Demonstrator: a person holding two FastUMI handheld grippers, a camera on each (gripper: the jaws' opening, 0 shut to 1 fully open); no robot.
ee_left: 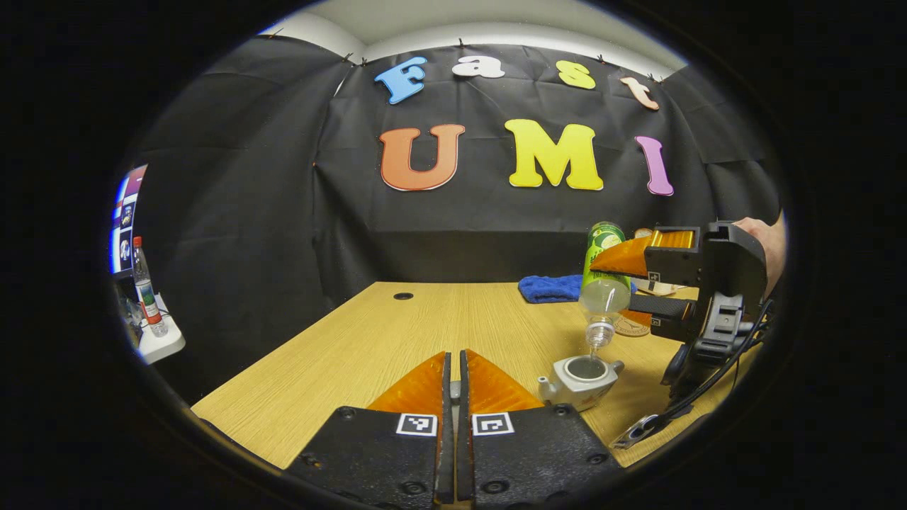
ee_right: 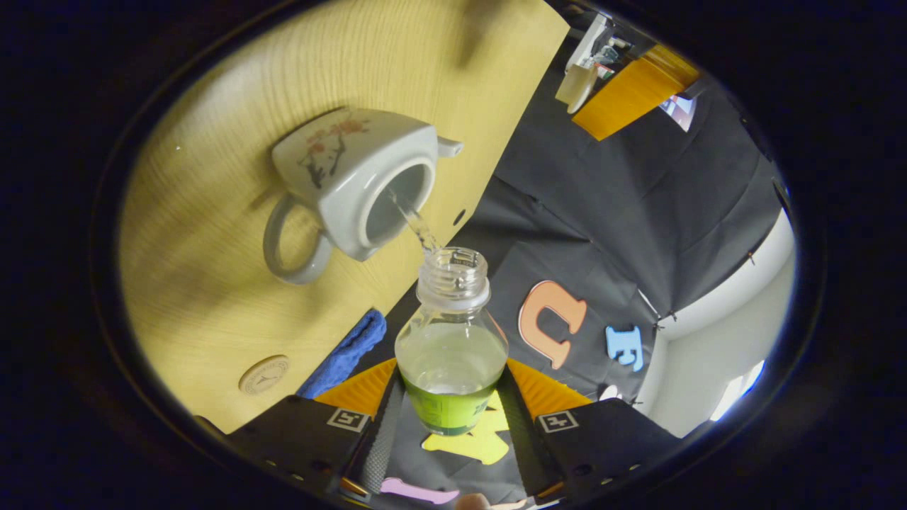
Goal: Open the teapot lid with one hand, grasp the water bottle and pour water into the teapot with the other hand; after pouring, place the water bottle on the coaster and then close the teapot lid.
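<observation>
My right gripper [ee_left: 613,287] [ee_right: 450,397] is shut on the green-labelled water bottle [ee_left: 604,283] [ee_right: 451,354], held tipped neck-down. A thin stream of water [ee_right: 418,227] runs from its mouth into the open white teapot [ee_left: 581,379] [ee_right: 354,184], which stands on the wooden table. My left gripper [ee_left: 454,375] is held to the left of the teapot, with a pale sliver [ee_left: 454,389] pinched between its fingers. In the right gripper view the left gripper's fingers [ee_right: 634,92] hold the white teapot lid [ee_right: 575,83] off beyond the table edge. A round coaster [ee_left: 632,326] [ee_right: 263,374] lies behind the teapot.
A blue cloth [ee_left: 553,288] [ee_right: 347,350] lies at the back of the table [ee_left: 354,354] beside the coaster. A hand [ee_left: 762,234] holds the right gripper. At far left, off the table, a white shelf carries a small bottle [ee_left: 145,287] under a screen [ee_left: 124,219].
</observation>
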